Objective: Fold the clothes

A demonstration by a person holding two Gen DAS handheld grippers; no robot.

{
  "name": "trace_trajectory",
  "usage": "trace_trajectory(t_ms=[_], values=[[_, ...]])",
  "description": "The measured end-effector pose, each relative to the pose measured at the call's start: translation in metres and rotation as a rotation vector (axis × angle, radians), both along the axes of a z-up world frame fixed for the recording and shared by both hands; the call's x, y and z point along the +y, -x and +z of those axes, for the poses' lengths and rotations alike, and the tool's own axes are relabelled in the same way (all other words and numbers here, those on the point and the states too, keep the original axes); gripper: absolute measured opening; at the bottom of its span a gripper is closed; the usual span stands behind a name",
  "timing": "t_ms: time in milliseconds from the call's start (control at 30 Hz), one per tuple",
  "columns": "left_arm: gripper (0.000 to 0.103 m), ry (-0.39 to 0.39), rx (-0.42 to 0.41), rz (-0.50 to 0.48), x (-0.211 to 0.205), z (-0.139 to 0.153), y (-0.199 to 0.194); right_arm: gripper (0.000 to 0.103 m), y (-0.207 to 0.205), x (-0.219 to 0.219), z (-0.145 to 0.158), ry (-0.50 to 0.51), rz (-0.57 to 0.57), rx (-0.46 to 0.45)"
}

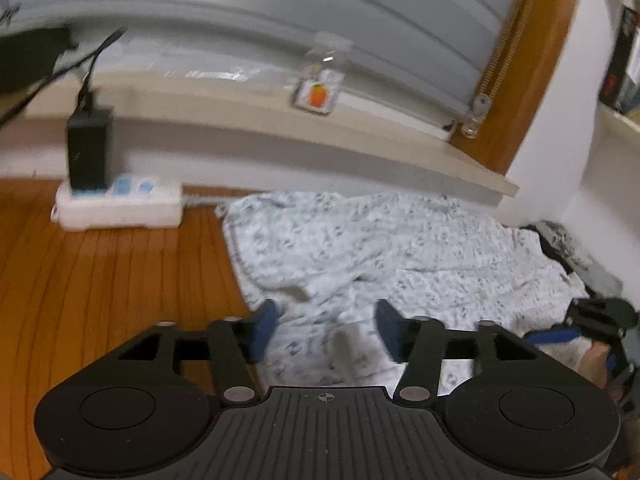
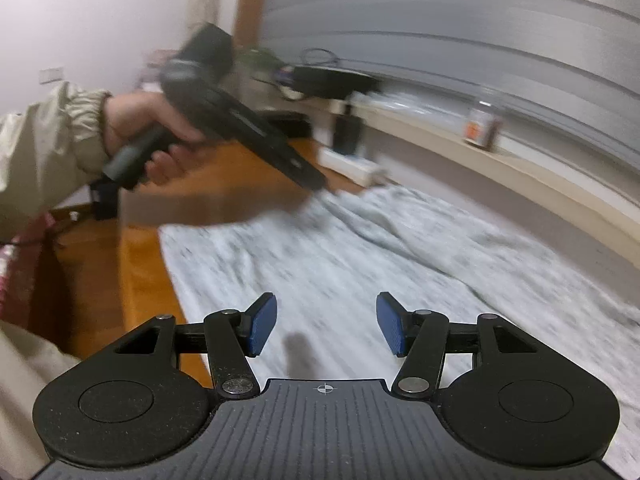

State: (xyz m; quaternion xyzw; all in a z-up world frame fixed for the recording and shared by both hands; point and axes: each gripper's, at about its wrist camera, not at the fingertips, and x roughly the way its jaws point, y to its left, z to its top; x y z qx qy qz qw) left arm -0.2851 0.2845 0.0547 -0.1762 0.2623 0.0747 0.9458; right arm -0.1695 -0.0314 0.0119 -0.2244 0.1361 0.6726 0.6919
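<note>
**A:** Nearest to us, what do we count?

**B:** Two tools, one in each hand. The left gripper (image 1: 326, 330) has its two blue pads spread apart with nothing pinched between them, only cloth lying beneath. The right gripper (image 2: 326, 330) stands the same way: two pads apart, bare, above the fabric.

**A:** And the garment?

**B:** We see one, a pale printed garment (image 1: 400, 248), spread rumpled on the wooden floor (image 1: 120, 272). It lies directly under both tools and runs back to the foot of the wall. From the right wrist view the cloth (image 2: 360, 248) is blurred, so we cannot read its print there.

**A:** Farther out?

**B:** In the right wrist view we see one hand (image 2: 156, 128) with a light sleeve (image 2: 52, 140) gripping the left tool's handle, tilted down toward the far edge of the cloth. On the floor, to the left of the garment, sits one white power strip (image 1: 120, 208) with one black adapter (image 1: 89, 152) plugged in upright.

**A:** And at the back?

**B:** One long ledge (image 1: 360, 140) along the wall, carrying one small packet with an orange picture (image 1: 318, 94). Above it hangs one grey slatted blind (image 1: 320, 8).
</note>
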Motion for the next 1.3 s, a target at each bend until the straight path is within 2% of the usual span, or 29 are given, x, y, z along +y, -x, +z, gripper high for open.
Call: trace_trajectory(t_ms=[133, 300, 467, 600, 800, 967, 1000, 1067, 1100, 1133, 1233, 1300], values=[[0.075, -0.035, -0.011, -0.072, -0.032, 0.005, -0.016, 0.06, -0.028, -0.037, -0.006, 0.01, -0.106, -0.021], [0.078, -0.065, -0.001, -0.168, -0.074, 0.002, -0.047, 0.061, -0.065, -0.107, -0.008, 0.02, -0.292, -0.029], [0.078, -0.138, 0.015, -0.264, -0.122, -0.005, -0.091, 0.062, -0.092, -0.185, -0.007, 0.026, -0.461, -0.027], [0.078, -0.148, 0.005, -0.367, -0.164, -0.007, -0.129, 0.062, -0.1, -0.233, -0.009, 0.029, -0.561, -0.033], [0.078, -0.181, 0.003, -0.515, -0.228, -0.012, -0.169, 0.062, -0.103, -0.267, -0.021, 0.03, -0.617, -0.023], [0.078, -0.214, -0.008, -0.566, -0.258, -0.02, -0.178, 0.059, -0.11, -0.27, -0.027, 0.041, -0.616, -0.039], [0.078, -0.219, -0.007, -0.565, -0.261, -0.022, -0.179, 0.055, -0.113, -0.269, -0.027, 0.045, -0.614, -0.042], [0.078, -0.209, -0.004, -0.563, -0.263, -0.025, -0.182, 0.038, -0.122, -0.267, -0.026, 0.064, -0.612, -0.049], [0.078, -0.206, -0.005, -0.561, -0.263, -0.025, -0.183, 0.019, -0.128, -0.267, -0.023, 0.059, -0.617, -0.038], [0.078, -0.205, -0.008, -0.56, -0.264, -0.024, -0.184, 0.012, -0.135, -0.267, -0.018, 0.049, -0.623, -0.024], [0.078, -0.206, -0.02, -0.561, -0.268, -0.021, -0.184, 0.007, -0.146, -0.266, -0.006, -0.024, -0.704, -0.081], [0.078, -0.2, -0.03, -0.562, -0.271, -0.019, -0.183, 0.007, -0.152, -0.261, -0.004, -0.053, -0.715, -0.071]])
